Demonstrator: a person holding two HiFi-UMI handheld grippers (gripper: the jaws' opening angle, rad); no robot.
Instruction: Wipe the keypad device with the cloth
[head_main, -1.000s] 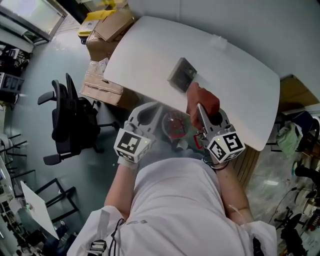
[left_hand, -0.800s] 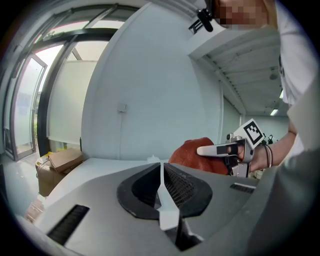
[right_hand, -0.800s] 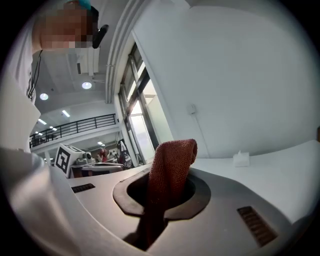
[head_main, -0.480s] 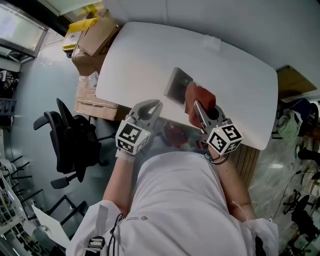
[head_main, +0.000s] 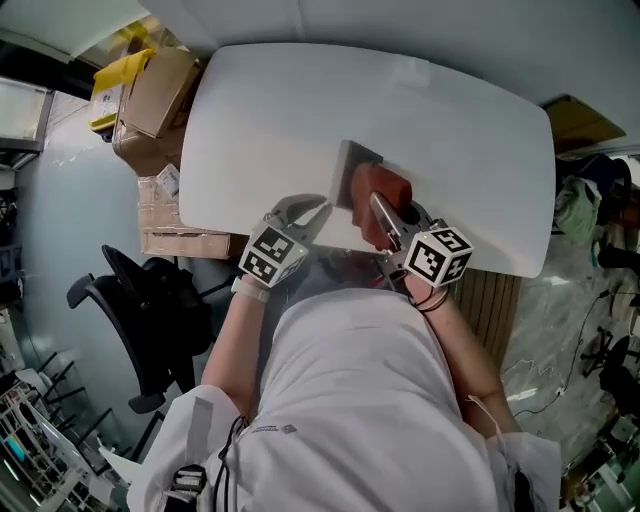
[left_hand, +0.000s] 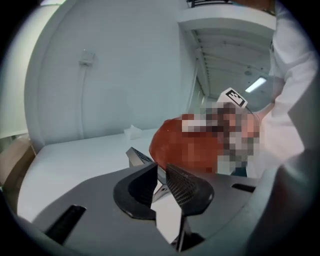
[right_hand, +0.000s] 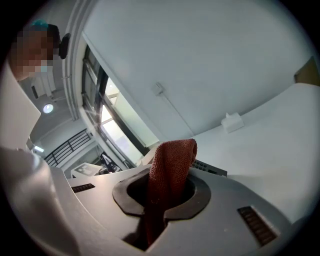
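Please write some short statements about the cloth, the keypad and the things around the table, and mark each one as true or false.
1. The right gripper holds a red cloth. True.
2. The keypad lies on a black chair. False: it lies on the white table.
3. A black chair stands on the floor beside the table. True.
4. The cardboard boxes stand on the table. False: they stand on the floor, next to the table.

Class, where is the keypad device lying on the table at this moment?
In the head view the keypad device lies on the white table near the person's edge, partly hidden on its right by the red cloth in the right gripper.
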